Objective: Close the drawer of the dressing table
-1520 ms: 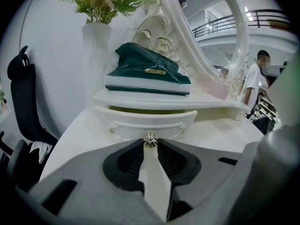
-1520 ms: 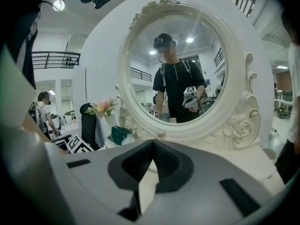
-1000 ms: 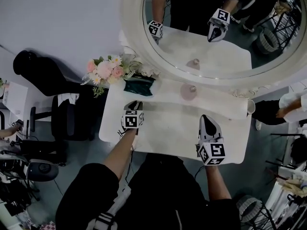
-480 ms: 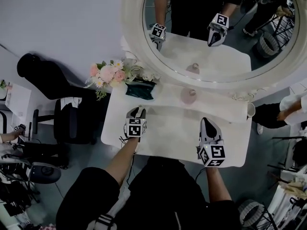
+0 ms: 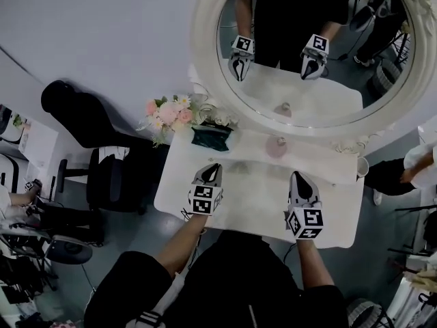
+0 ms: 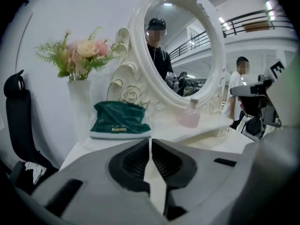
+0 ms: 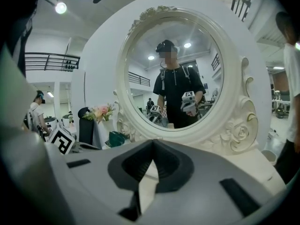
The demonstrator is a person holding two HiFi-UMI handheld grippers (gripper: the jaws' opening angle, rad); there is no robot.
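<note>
The white dressing table [image 5: 259, 191] is seen from above; its drawer front is hidden below the tabletop edge. My left gripper [image 5: 213, 169] hovers over the left half of the top and points toward the mirror [image 5: 307, 46]. Its jaws are closing, nearly together, with nothing between them [image 6: 150, 142]. My right gripper [image 5: 298, 178] hangs over the right half, shut and empty [image 7: 152, 144]. Both grippers also show as reflections in the mirror.
A green tissue pack [image 5: 212, 137], a pink bottle [image 5: 277, 147] and a vase of flowers [image 5: 167, 111] stand along the table's back. A white cup [image 5: 360, 166] sits at the right end. A black chair [image 5: 82, 125] stands left of the table.
My left gripper has risen from the table's front left edge and moved inward over the top. The right gripper has stayed in place.
</note>
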